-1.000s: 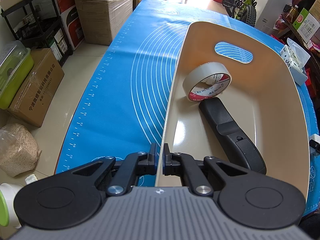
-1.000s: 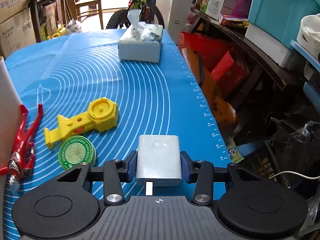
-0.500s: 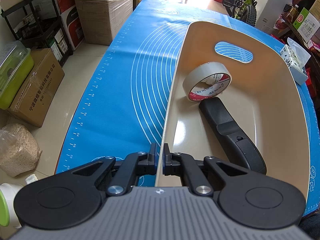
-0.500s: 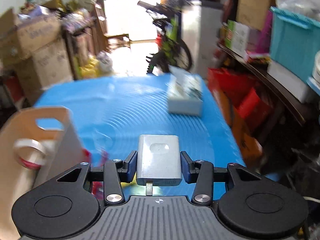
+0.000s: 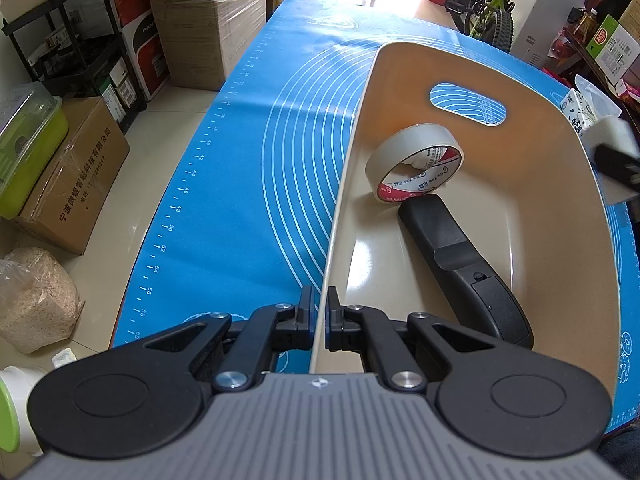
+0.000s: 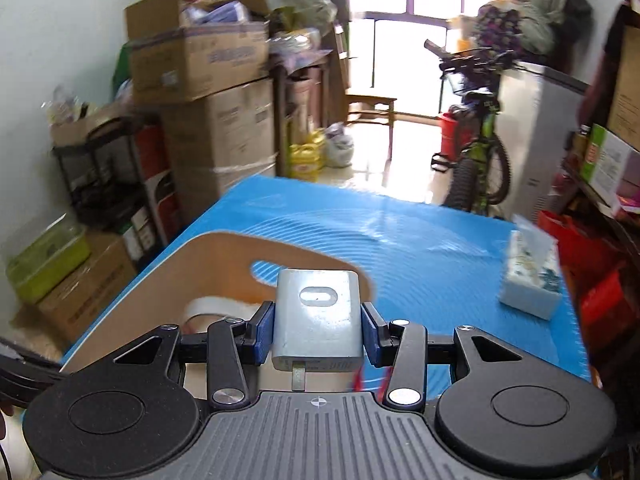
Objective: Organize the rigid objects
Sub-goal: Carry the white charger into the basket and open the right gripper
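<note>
A beige bin (image 5: 400, 80) with a handle slot stands on the blue mat (image 5: 248, 160). My left gripper (image 5: 319, 300) is shut on the bin's near left rim. Inside lie a roll of tape (image 5: 414, 162) and a black handle-shaped tool (image 5: 460, 268). My right gripper (image 6: 317, 330) is shut on a white charger (image 6: 318, 304), held in the air near the bin's (image 6: 192, 264) right wall. The left wrist view shows the same charger (image 5: 612, 132) at its right edge, above the rim. The tape (image 6: 212, 308) shows blurred behind the right gripper's left finger.
A tissue pack (image 6: 530, 280) sits on the mat at the far right. A scrap of red (image 6: 358, 380) shows under the charger. Cardboard boxes (image 6: 208, 92), a black shelf (image 5: 80, 40) and a bicycle (image 6: 480, 140) surround the table. The table's left edge drops to the floor (image 5: 120, 200).
My right gripper has risen and swung left with the charger, from over the yellow and red items to the bin's right rim. It now shows in the left wrist view. The left gripper has not moved.
</note>
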